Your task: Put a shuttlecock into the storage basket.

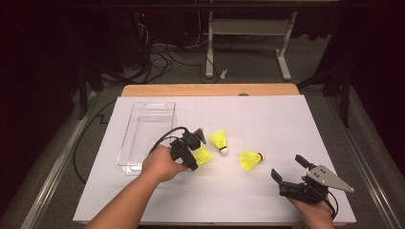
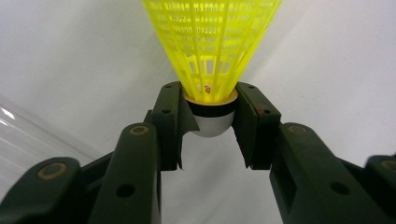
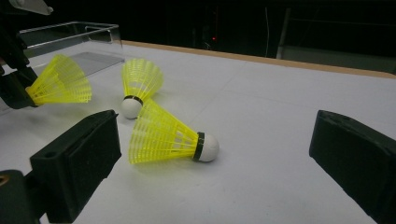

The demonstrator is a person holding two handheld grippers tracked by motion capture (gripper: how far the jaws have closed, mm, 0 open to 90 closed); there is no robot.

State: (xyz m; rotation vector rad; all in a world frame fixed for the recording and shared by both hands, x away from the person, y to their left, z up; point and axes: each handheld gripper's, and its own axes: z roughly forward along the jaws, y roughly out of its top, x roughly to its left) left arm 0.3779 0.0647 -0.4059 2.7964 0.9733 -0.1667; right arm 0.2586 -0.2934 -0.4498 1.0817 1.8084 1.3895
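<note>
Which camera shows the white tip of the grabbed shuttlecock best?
The left gripper view: the held shuttlecock sits close up, its white tip pinched between the left hand-held gripper pads. In the high view, that gripper covers the tip and leaves a bit of yellow skirt. The right gripper view shows its skirt far off.

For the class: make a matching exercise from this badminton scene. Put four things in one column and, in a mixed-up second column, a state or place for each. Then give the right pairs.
Things
1. left tongs
2. right tongs
3. clear tray
4. shuttlecock nearest the right tongs

States or places
A. lying on its side on the white table cover
B. open, nothing between the jaws
C. at the left of the table, nothing in it
D. shut on a yellow shuttlecock at its white cork end

Pairs: 1-D, 2-B, 3-C, 4-A
</note>
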